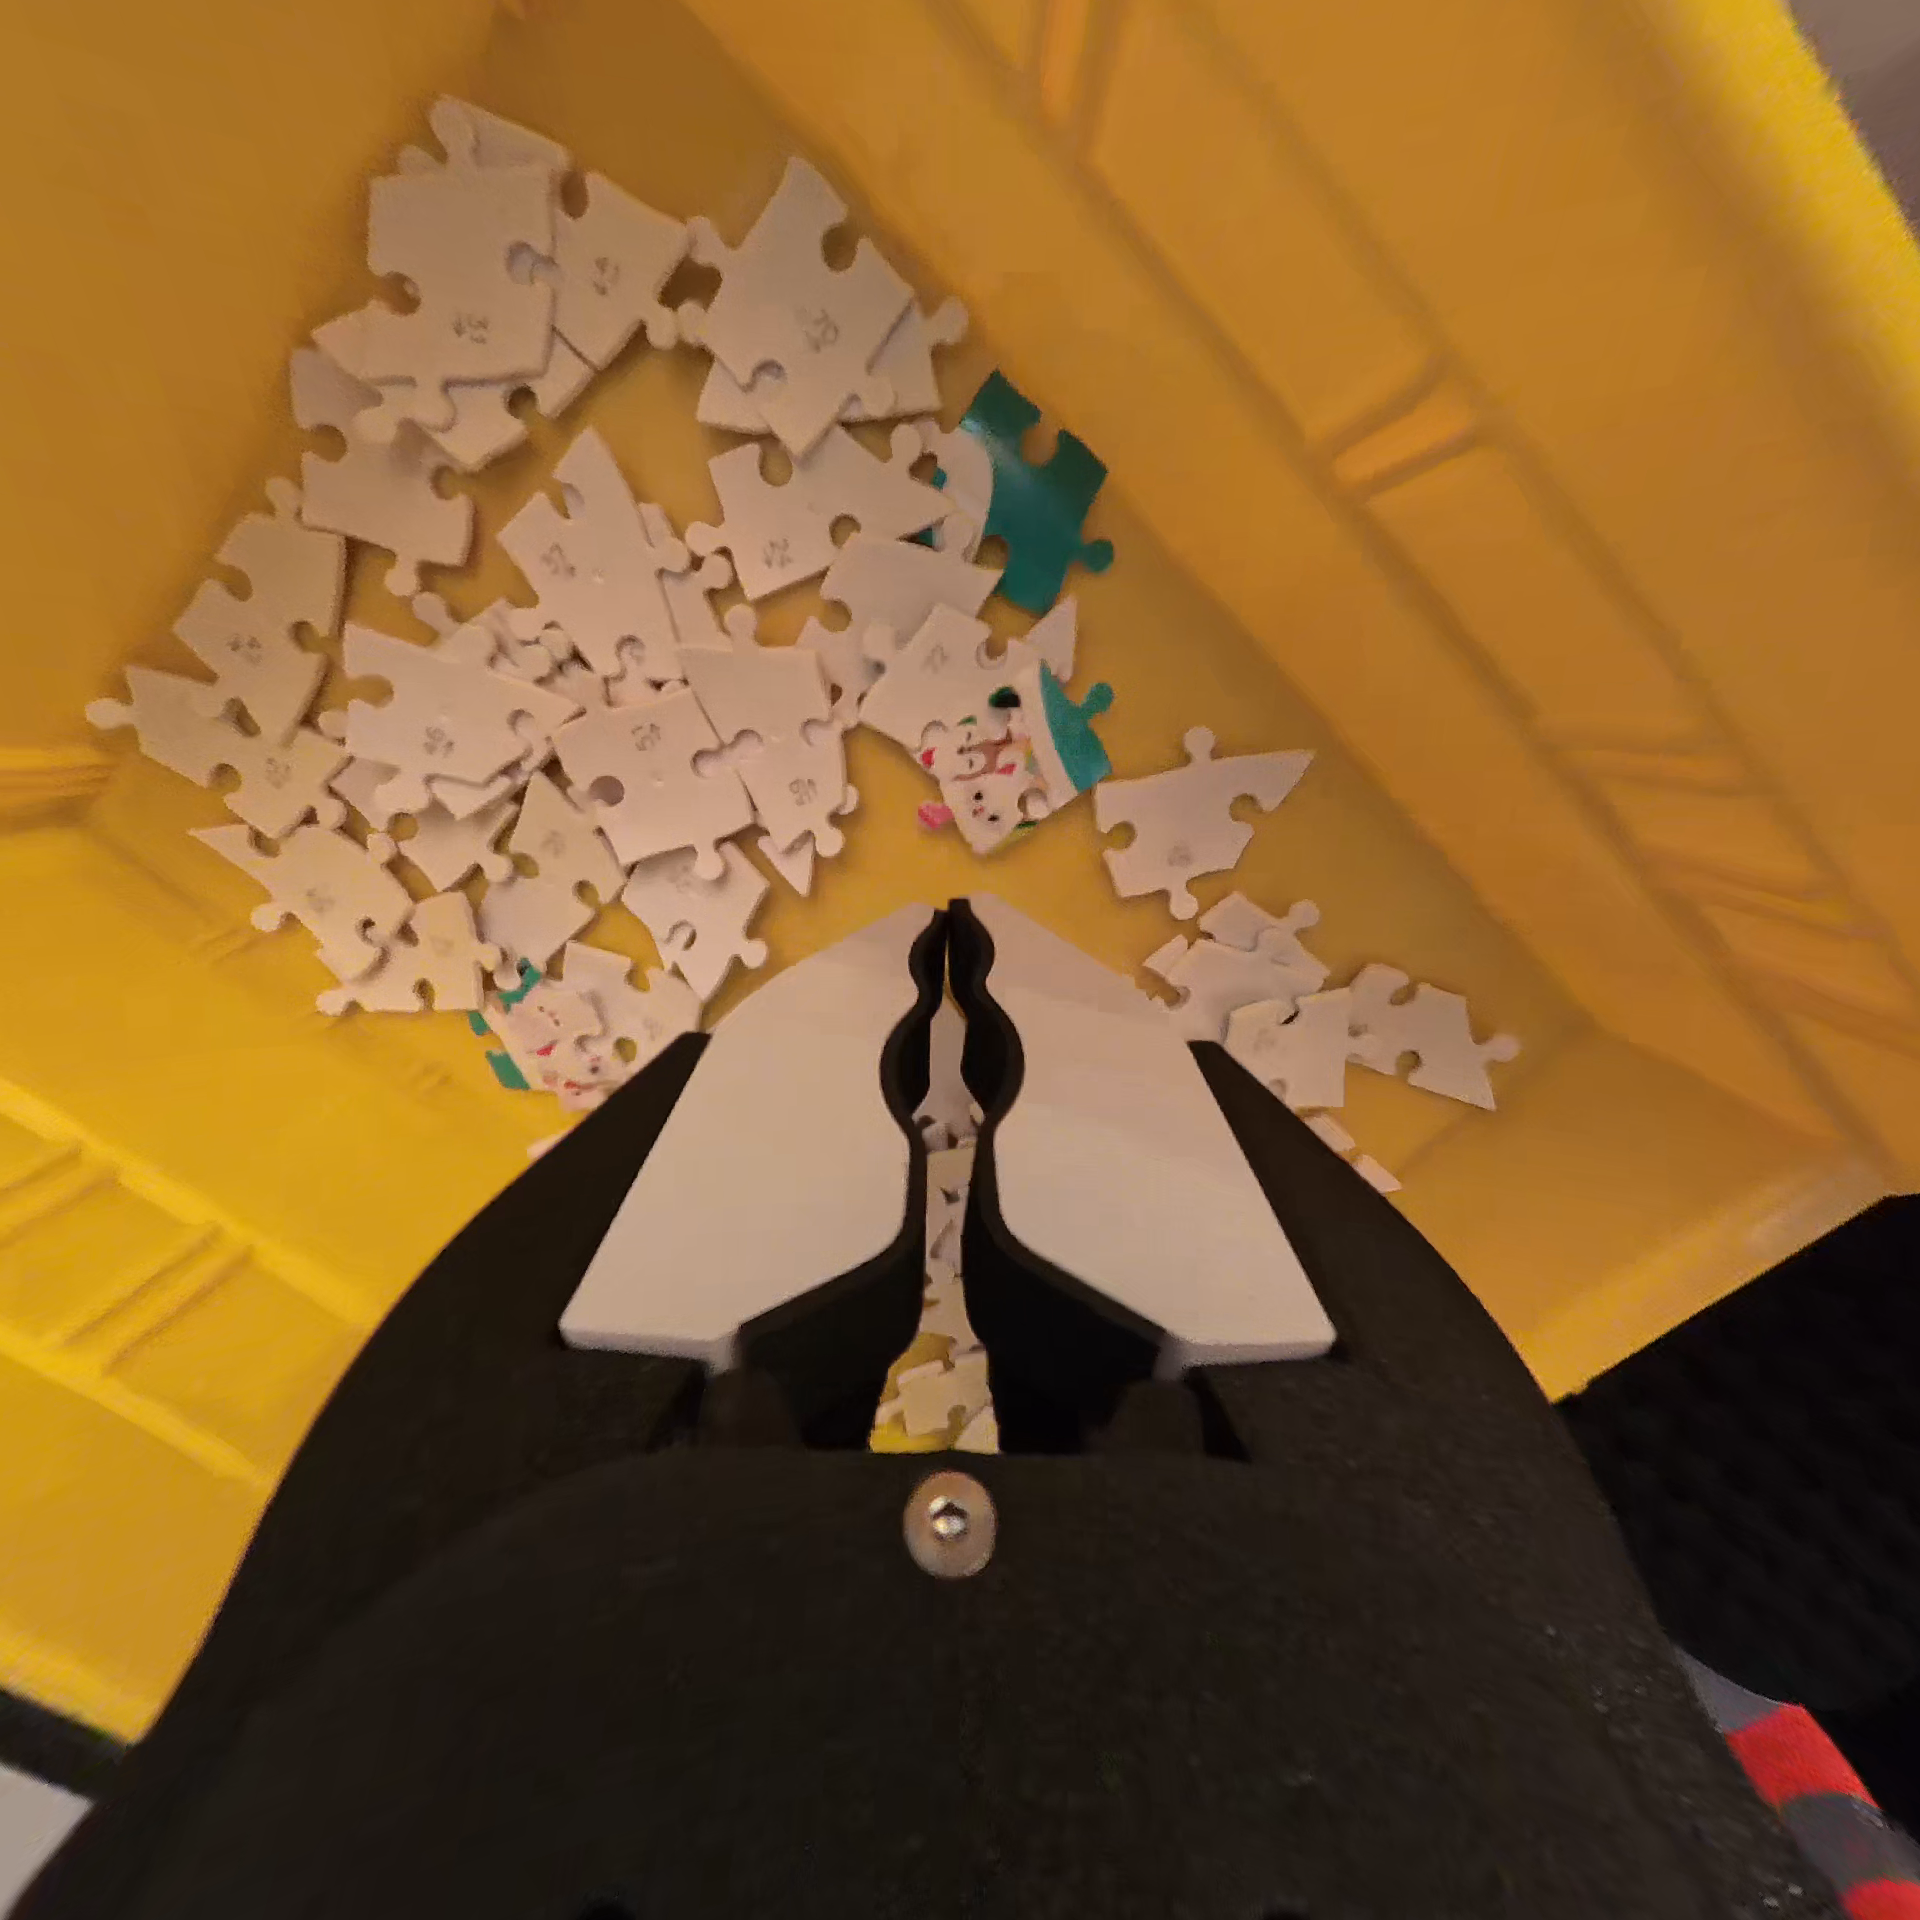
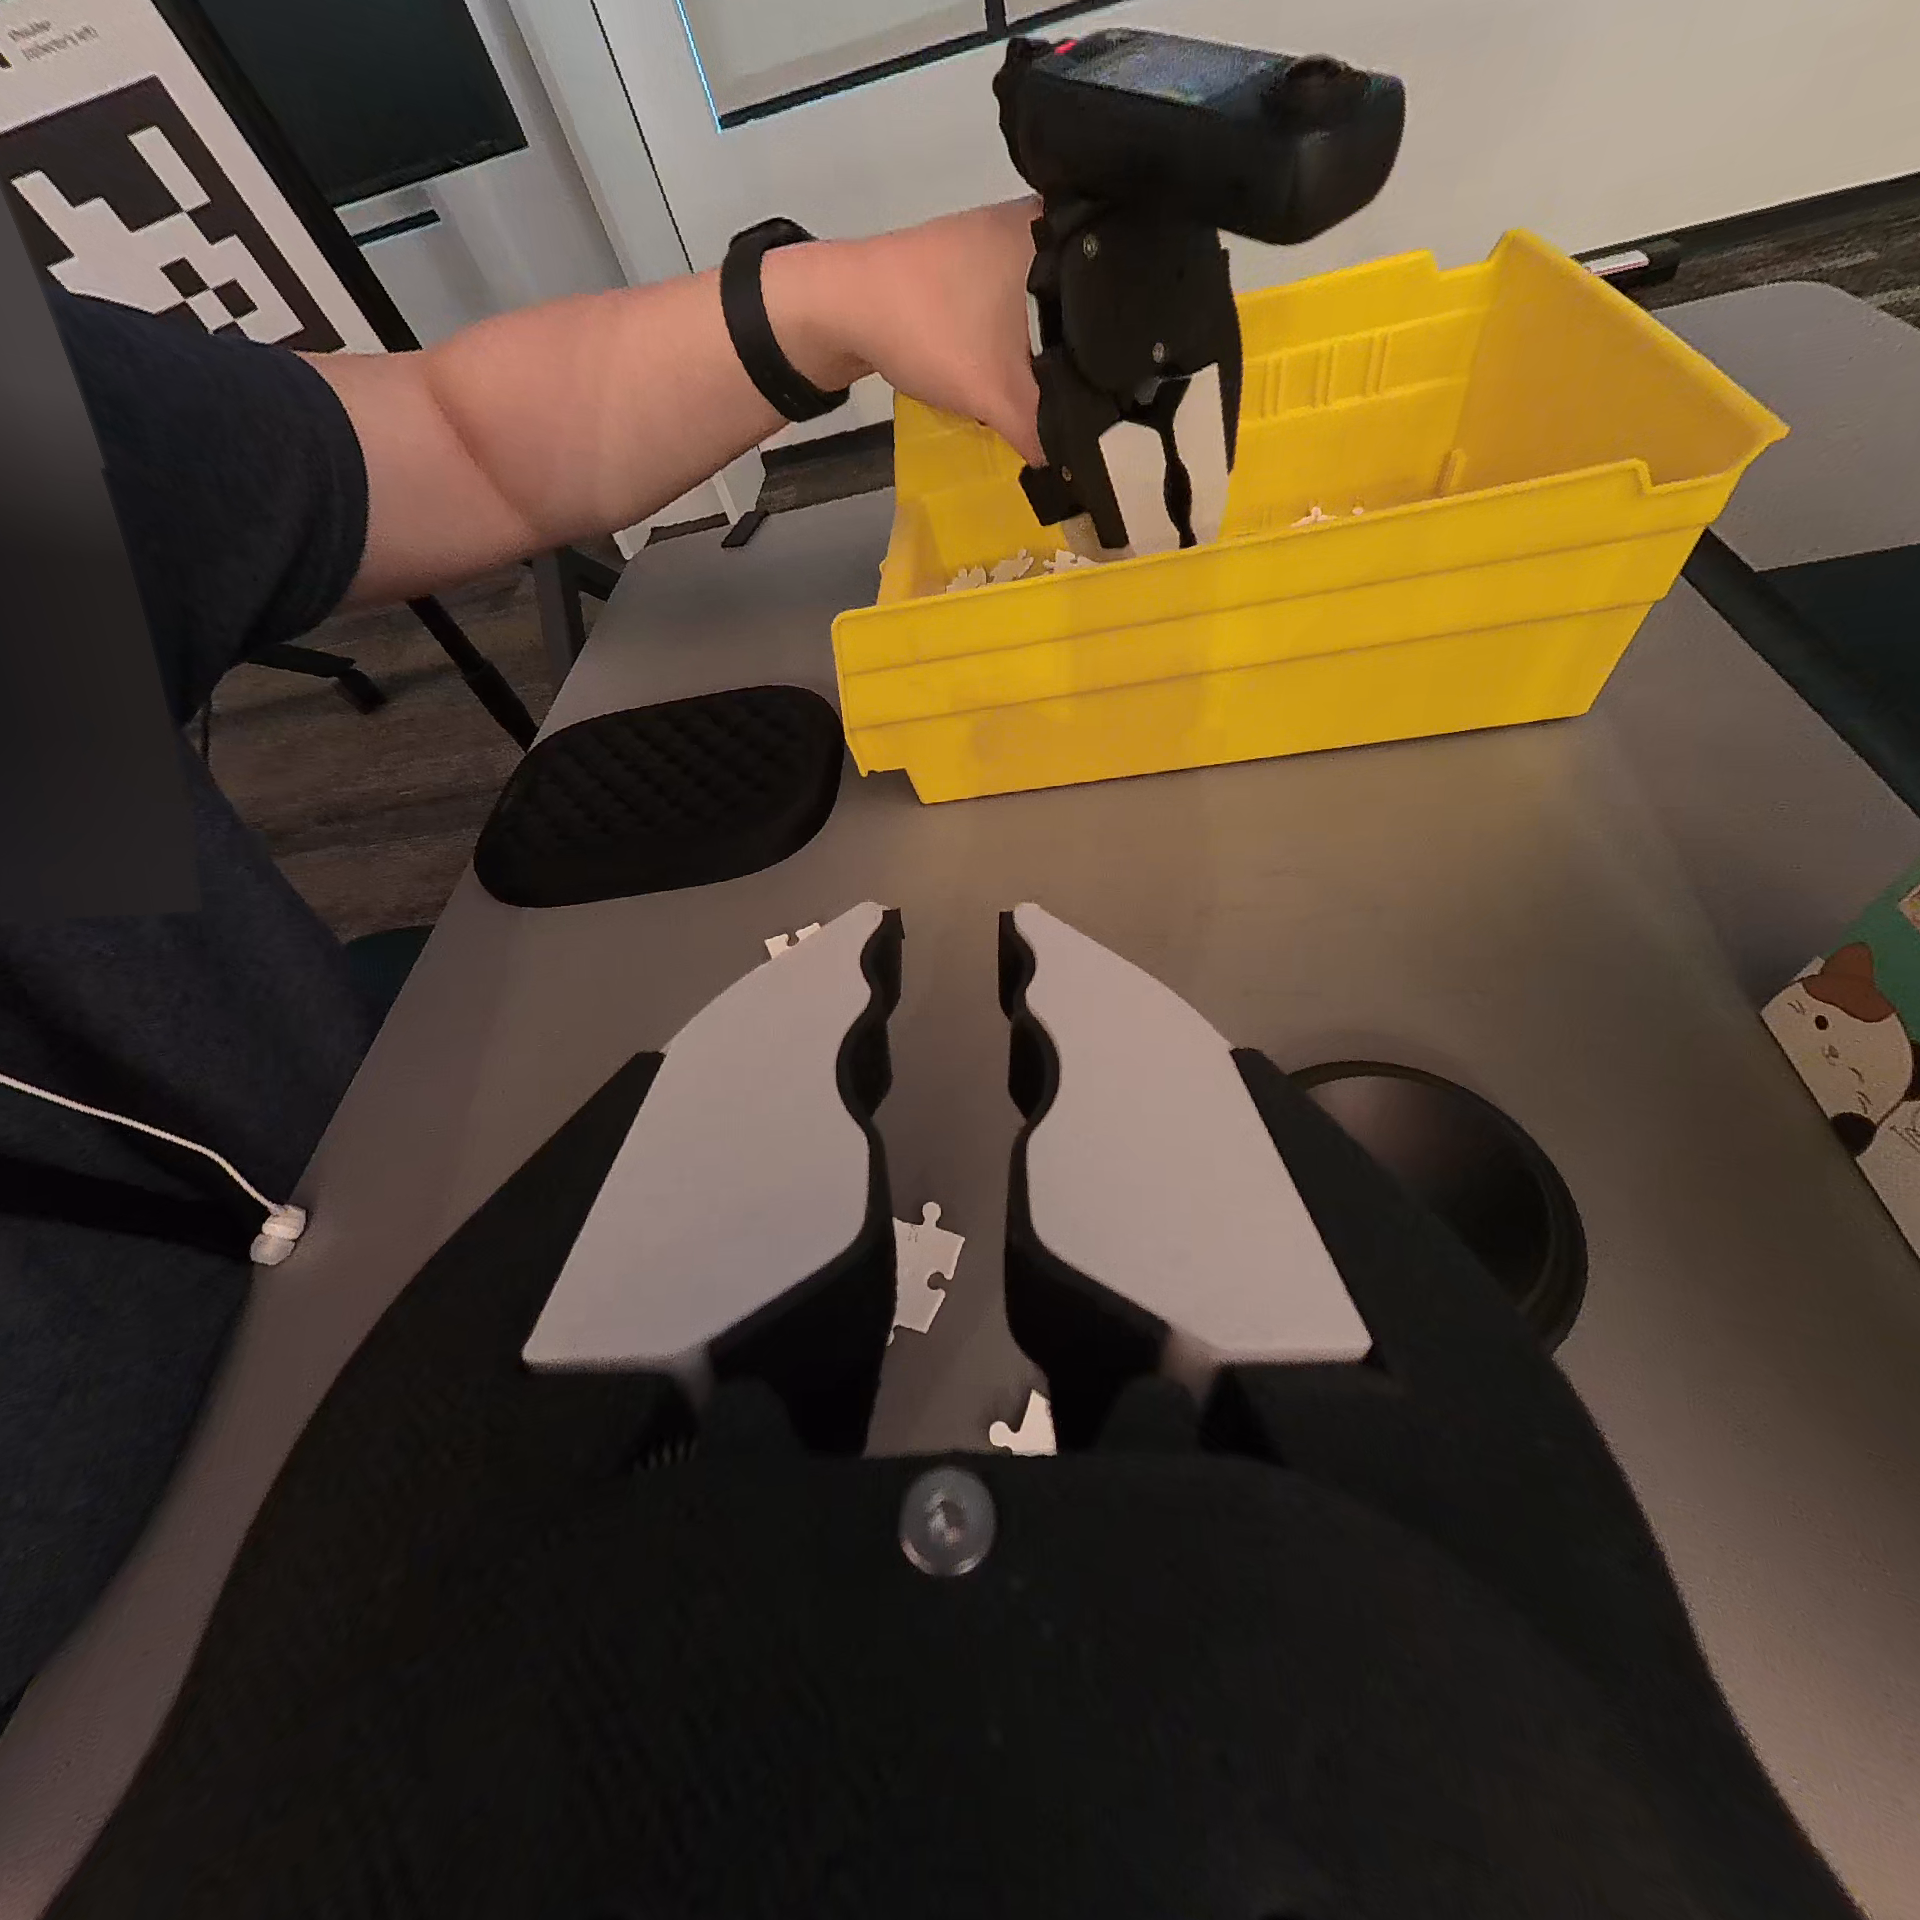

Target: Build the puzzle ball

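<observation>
My left gripper is inside the yellow bin, just above its floor. Its fingertips are pressed together and I see no piece between them. Many white puzzle pieces lie face down beyond the tips, with a teal piece and a printed piece among them. In the right wrist view the left gripper reaches down into the bin. My right gripper is open over the grey table with nothing between its pads. Loose white pieces lie on the table under it.
A black textured pad lies left of the bin. A black round dish sits on the table to the right of my right gripper. A printed box is at the right edge. A person's arm reaches to the bin. My right fingertips sit around 30 cm from my left ones.
</observation>
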Demonstrator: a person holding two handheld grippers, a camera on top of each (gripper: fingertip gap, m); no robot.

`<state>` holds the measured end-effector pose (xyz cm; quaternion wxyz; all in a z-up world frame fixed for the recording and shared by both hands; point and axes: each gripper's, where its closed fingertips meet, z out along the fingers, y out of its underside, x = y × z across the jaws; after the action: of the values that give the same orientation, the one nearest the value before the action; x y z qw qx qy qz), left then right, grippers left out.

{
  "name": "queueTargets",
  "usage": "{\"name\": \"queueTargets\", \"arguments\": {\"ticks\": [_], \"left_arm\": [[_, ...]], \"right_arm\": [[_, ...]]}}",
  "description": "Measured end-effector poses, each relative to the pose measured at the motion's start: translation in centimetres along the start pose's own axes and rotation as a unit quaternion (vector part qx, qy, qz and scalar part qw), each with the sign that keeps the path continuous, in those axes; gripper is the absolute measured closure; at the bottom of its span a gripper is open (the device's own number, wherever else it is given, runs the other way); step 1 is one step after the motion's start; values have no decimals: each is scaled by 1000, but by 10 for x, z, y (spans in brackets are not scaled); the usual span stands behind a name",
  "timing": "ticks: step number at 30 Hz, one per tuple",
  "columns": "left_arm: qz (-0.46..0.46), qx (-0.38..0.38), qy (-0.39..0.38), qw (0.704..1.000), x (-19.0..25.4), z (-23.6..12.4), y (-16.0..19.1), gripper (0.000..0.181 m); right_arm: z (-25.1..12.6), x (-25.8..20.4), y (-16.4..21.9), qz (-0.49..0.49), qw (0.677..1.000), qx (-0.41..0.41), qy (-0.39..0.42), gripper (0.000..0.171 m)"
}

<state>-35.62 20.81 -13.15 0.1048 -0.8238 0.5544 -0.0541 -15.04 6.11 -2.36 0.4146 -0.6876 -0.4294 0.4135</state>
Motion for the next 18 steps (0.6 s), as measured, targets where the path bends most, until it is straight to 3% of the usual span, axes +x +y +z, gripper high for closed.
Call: {"name": "queueTargets", "arguments": {"ticks": [3, 6, 10, 18], "left_arm": [[8, 23, 10, 1000, 0, -5, -2, 180], [106, 21, 1, 994, 6, -6, -6, 144], [230, 25, -32, 972, 10, 3, -18, 143], [275, -8, 11, 961, 9, 20, -17, 138]], "right_arm": [[1, -1, 1, -1, 1000, -4, -3, 152], [2, -3, 3, -5, 1000, -7, -8, 152], [3, -5, 5, -3, 1000, -11, -15, 152], [3, -7, 10, -6, 999, -23, -24, 152]]}}
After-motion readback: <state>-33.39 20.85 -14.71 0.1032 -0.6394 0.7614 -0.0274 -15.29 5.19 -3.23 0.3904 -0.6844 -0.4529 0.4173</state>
